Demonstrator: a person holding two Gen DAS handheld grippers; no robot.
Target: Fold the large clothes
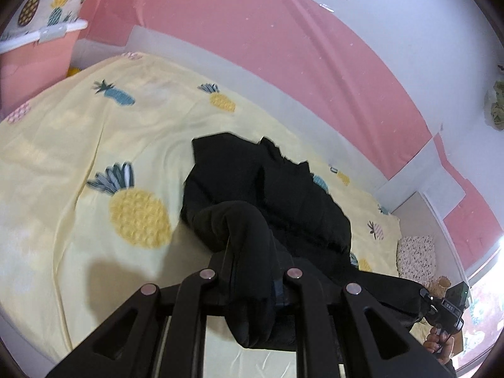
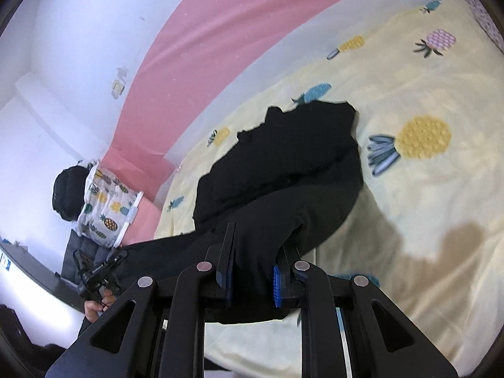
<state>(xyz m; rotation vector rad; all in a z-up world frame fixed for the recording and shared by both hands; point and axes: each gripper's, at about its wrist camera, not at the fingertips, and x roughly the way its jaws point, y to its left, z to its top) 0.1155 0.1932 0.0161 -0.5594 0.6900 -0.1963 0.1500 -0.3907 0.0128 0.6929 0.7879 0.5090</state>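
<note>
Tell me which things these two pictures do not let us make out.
- Left wrist view: the black garment covers the left gripper fingers; its type stays unclear.
- Right wrist view: the garment's far part on the pineapple bedsheet is motion-blurred, so its folds are unreadable.
- Right gripper: cloth fills the gap between the fingers; the held edge is hidden.

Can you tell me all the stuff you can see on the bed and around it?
Garment: one, black, bunched on the bed, pinched by both grippers.
Sheet: one, pale yellow with pineapples, covering the bed.
Wall: pink band below, white above, behind the bed.
Cushion: one, white speckled, at the bed's end.
Cloth: one, white with pineapples, by the wall.
Left gripper: black, shut on garment.
Right gripper: black, blue pads, shut on garment.
</note>
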